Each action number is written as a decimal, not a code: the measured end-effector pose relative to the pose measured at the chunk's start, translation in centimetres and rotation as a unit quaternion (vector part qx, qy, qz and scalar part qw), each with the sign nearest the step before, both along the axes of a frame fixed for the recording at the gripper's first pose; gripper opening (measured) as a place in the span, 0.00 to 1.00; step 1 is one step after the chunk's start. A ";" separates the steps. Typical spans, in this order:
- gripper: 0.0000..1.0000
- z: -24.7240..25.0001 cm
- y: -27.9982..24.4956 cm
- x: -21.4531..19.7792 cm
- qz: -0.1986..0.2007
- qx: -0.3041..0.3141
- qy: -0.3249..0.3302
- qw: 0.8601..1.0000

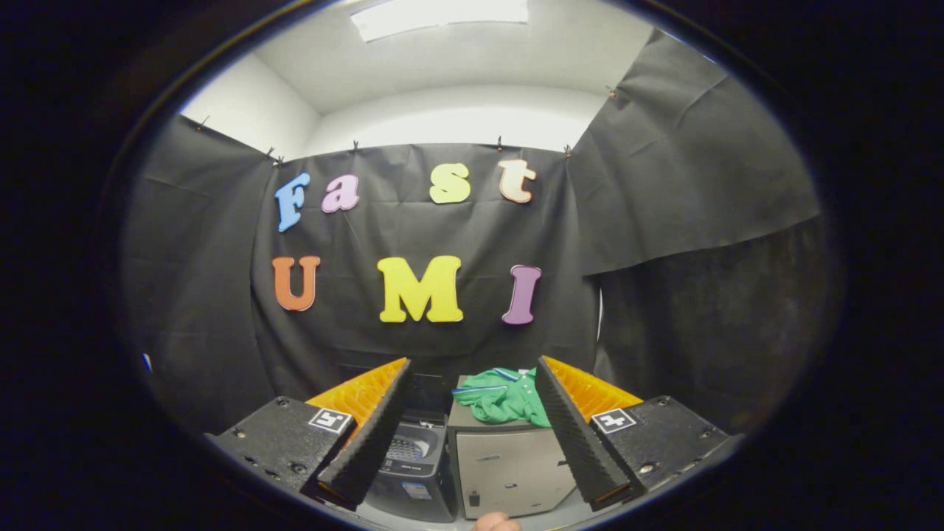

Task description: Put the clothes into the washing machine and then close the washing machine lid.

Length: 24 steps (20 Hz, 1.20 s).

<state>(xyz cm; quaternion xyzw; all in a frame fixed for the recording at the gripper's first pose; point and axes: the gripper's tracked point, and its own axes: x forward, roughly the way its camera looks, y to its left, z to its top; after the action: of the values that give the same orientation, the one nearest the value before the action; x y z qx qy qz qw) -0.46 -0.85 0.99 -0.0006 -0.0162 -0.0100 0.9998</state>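
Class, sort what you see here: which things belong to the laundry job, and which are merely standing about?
Job:
- green clothes
- washing machine, lid up
- gripper, fingers open, gripping nothing

Standing about:
- grey cabinet under the clothes
- black cloth wall

Tool (472,435) fingers spread wide, empty

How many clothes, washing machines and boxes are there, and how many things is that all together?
Green clothes: 1, lying on the box
Washing machine: 1, lid open
Grey box: 1
Total: 3
The gripper is open, well short of them, holding nothing.
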 end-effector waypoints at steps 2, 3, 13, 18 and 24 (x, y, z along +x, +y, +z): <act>1.00 0.0 0.2 0.0 0.003 -0.001 0.000 1.000; 1.00 -0.1 0.3 0.0 0.003 0.000 0.000 1.000; 1.00 -0.4 0.9 0.6 0.003 0.002 0.009 1.000; 1.00 0.3 1.5 0.8 -0.002 0.005 0.011 1.000; 1.00 1.2 0.3 1.7 -0.031 -0.007 0.015 0.999</act>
<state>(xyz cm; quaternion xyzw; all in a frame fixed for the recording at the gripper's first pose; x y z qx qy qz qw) 1.19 -0.54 2.23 -0.0081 -0.0016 -0.0405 0.9991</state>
